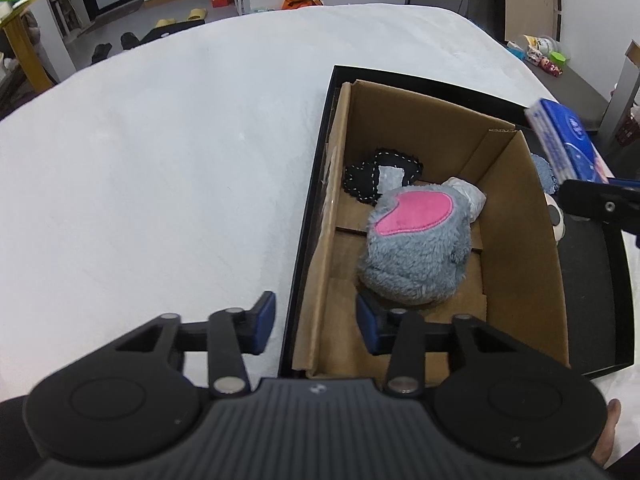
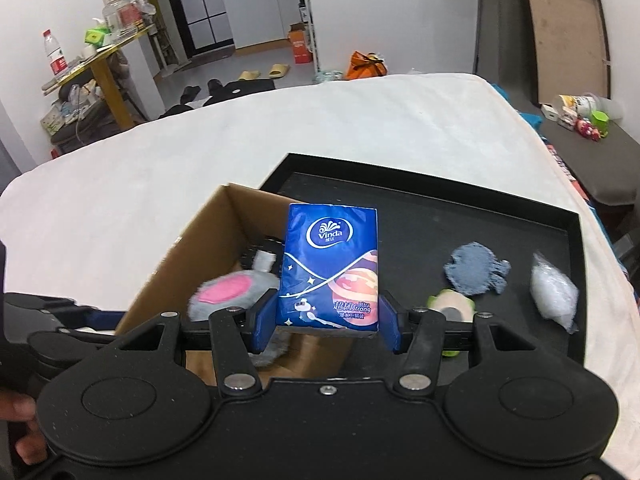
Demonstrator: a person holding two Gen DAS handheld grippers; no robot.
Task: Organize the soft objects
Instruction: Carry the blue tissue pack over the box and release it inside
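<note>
While the right tongs [image 2: 326, 322] clamp a blue tissue pack [image 2: 330, 270] above the cardboard box [image 1: 516, 240] in the black tray [image 2: 520, 216], the left tongs [image 1: 316, 326] gape empty astride the box's wall beside the grey plush [image 1: 416, 256].

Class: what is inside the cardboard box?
Inside the cardboard box: a grey plush with a pink patch, a black stitched piece and a white packet partly hidden behind the plush.

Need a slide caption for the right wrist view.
Right claw grips a blue tissue pack above the cardboard box on the black tray.
</note>
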